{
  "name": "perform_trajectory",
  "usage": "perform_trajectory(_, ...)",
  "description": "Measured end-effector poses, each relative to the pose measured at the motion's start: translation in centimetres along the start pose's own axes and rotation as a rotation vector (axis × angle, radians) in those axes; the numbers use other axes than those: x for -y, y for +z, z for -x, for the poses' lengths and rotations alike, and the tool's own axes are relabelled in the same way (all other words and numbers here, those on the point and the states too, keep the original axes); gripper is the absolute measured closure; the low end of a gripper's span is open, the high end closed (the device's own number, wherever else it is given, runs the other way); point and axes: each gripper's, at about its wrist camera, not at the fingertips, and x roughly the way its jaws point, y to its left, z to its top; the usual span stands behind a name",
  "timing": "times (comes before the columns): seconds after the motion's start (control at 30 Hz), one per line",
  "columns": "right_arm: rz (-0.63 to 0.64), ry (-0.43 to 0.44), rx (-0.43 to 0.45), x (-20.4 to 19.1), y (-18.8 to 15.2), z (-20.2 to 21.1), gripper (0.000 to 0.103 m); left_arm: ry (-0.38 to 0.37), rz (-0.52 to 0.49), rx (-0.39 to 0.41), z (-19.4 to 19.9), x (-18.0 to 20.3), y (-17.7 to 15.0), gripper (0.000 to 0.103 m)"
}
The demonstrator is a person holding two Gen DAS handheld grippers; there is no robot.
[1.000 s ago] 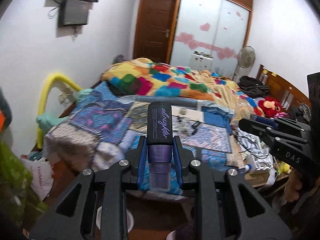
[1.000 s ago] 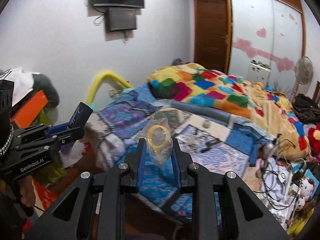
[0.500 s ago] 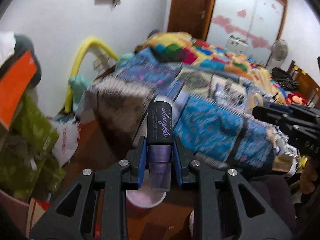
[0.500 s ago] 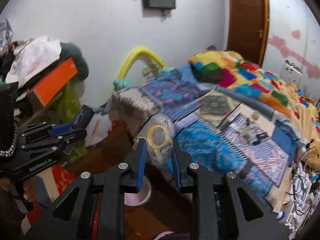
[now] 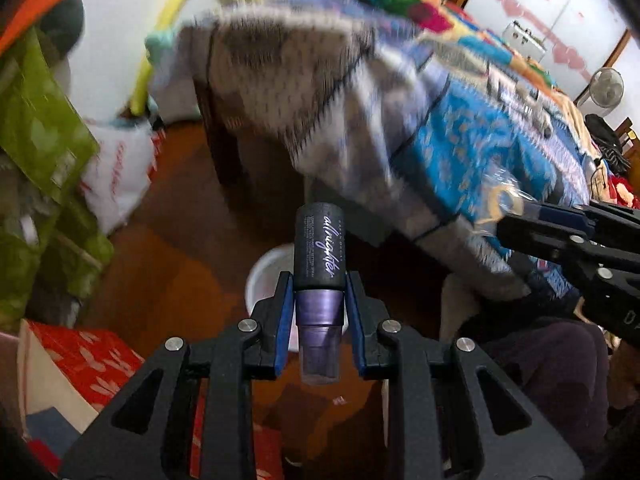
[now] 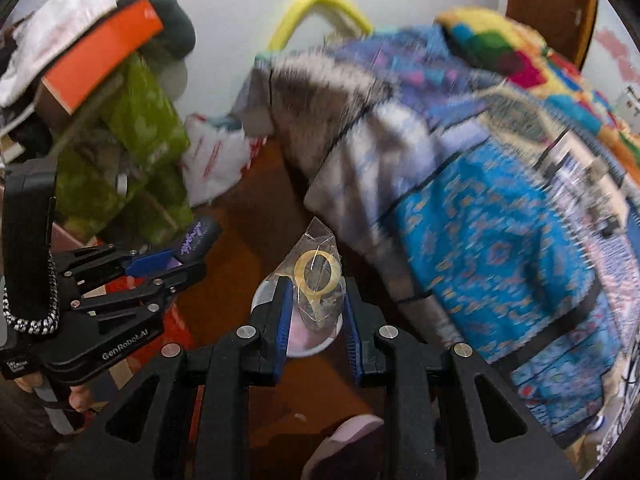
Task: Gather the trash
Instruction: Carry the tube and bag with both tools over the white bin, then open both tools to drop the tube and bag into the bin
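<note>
**Both grippers lowered over the floor bin, loads in hand**

Both views have swung down from the bed top to the floor at its corner, and a white bin now sits below each gripper. Left gripper: jaws closed on a dark bottle, gripped at its purple lower part, cap end pointing away from the camera. Right gripper: jaws closed on a clear bag holding a yellow ring. In both wrist views the load lies over the bin's rim, so each appears roughly above the opening; true height above it cannot be judged.

Risks, as judged. The bin mouth looks small, and both views are blurred by motion: a release now could send the bottle onto the rim or the brown floor, where it may roll under the bed. The light bag may cling to a pad or drift aside as it falls. The two grippers stand near each other, the right one entering the left view at its edge, so a joint release invites a collision.

Surroundings. The bed's hanging quilt overhangs just beside the bin and could be brushed. Green bags, a white bag and a red box crowd the other side. A slipper lies on the floor nearest the camera.
</note>
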Motion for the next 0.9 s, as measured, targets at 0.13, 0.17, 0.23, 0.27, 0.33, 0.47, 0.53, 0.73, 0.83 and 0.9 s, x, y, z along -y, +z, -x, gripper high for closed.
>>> perform_trajectory(0.13,-0.003,0.036,-0.087,0.0,-0.4,-4.0,0.081,0.007,0.026,-0.100,-3.7,-0.7,-1.2,0.078)
perform_trajectory(0.17,-0.004,0.047,-0.108,0.0,-0.4,-4.9,0.081,0.010,0.032,-0.114,-4.2,-0.9,-1.5,0.078)
perform_trajectory(0.23,-0.017,0.064,-0.144,0.2,-0.3,-6.6,0.081,0.020,0.050,-0.143,-5.5,-1.5,-1.9,0.078)
perform_trajectory(0.27,-0.027,0.073,-0.162,0.3,-0.3,-7.5,0.081,0.021,0.063,-0.154,-5.9,-1.8,-2.1,0.078)
perform_trajectory(0.33,-0.037,0.086,-0.187,0.3,-0.2,-8.8,0.080,0.024,0.087,-0.171,-6.8,-2.2,-2.1,0.078)
perform_trajectory(0.47,-0.073,0.180,-0.246,0.4,0.2,-11.1,0.069,0.028,0.111,-0.196,-7.8,-2.7,-1.9,0.078)
perform_trajectory(0.53,-0.111,0.214,-0.254,0.6,0.5,-11.4,0.055,0.022,0.119,-0.209,-8.2,-2.9,-1.8,0.078)
perform_trajectory(0.73,-0.120,0.165,-0.225,1.2,0.6,-10.9,0.051,0.003,0.117,-0.228,-9.2,-2.7,-1.0,0.078)
perform_trajectory(0.83,-0.107,0.131,-0.215,1.8,0.7,-10.4,0.051,0.005,0.111,-0.236,-9.8,-2.1,-0.4,0.076)
perform_trajectory(0.9,-0.106,0.112,-0.202,2.2,0.6,-9.8,0.051,0.027,0.112,-0.234,-9.9,-1.9,0.1,0.068)
